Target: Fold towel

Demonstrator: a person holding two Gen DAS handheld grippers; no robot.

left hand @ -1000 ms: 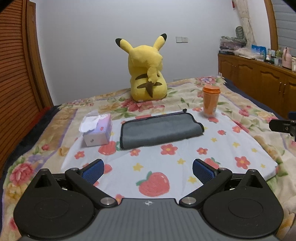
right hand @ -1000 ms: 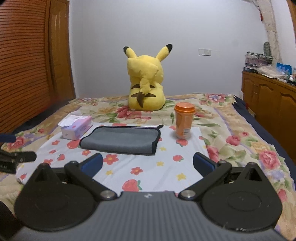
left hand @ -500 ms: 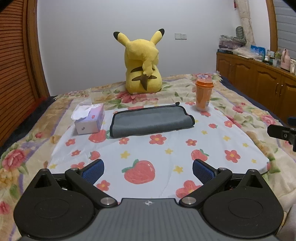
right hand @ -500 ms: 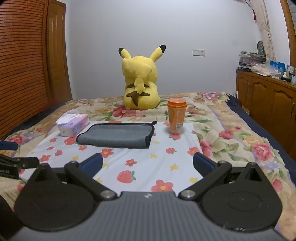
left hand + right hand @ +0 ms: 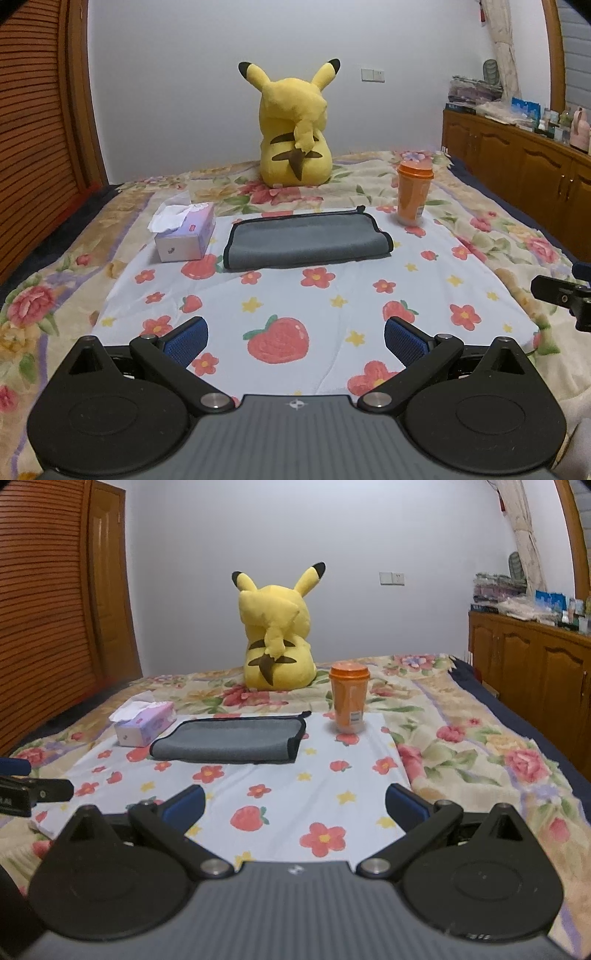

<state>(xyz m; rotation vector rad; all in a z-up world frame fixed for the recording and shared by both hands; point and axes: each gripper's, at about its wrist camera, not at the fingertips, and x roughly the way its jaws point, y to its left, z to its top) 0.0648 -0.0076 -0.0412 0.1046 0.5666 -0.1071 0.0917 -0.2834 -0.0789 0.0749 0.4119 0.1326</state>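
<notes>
- Left hand-held gripper (image 5: 295, 339): fingers spread wide, nothing between the blue pads (image 5: 186, 341); held above the near edge of the sheet (image 5: 295, 295), well short of the towel.
- Right hand-held gripper (image 5: 295, 806): likewise spread, empty, over the sheet's near right part.
- Each gripper shows at the edge of the other's view: right one at 3 o'clock in the left wrist view, left one at 9 o'clock in the right wrist view.
- Towel (image 5: 306, 240): grey with dark trim, folded into a flat long rectangle, lying on the far part of the sheet at 12 o'clock from both grippers; a small loop sticks out at its far right corner.
- Tissue box (image 5: 184, 236): just beside the towel at its 9 o'clock, a tissue sticking up.
- Orange cup (image 5: 413, 192): upright, lidded, near the towel's far right corner at 2 o'clock.
- Plush (image 5: 293, 125): yellow, back to the cameras, seated on the bed (image 5: 55, 288) beyond the towel.
- Wooden cabinet (image 5: 517, 162) along the right wall, cluttered top.
</notes>
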